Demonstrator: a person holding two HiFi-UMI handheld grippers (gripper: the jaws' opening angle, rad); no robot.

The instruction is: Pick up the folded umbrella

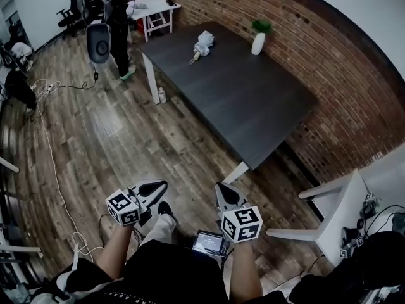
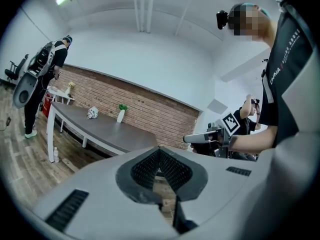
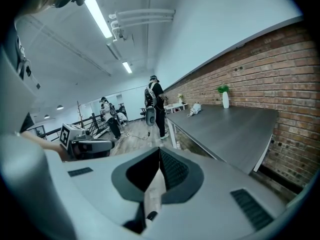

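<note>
The folded white umbrella (image 1: 202,45) lies at the far end of a dark grey table (image 1: 253,113), close to a white vase with a green plant (image 1: 258,41). Both grippers hover over the wooden floor close to my body, well short of the table. My left gripper (image 1: 162,184) is shut and empty; my right gripper (image 1: 222,187) is shut and empty too. From the left gripper view, the umbrella (image 2: 92,113) is small and distant on the table (image 2: 105,131), past the shut jaws. The right gripper view also shows the umbrella (image 3: 194,109) far off, beyond its own shut jaws.
A person carrying gear (image 1: 114,24) stands by the table's far corner, with a small white table (image 1: 152,8) behind. A bottle (image 1: 162,95) sits by the table leg. Cables (image 1: 50,144) trail over the floor at left. A white table (image 1: 335,217) stands at right.
</note>
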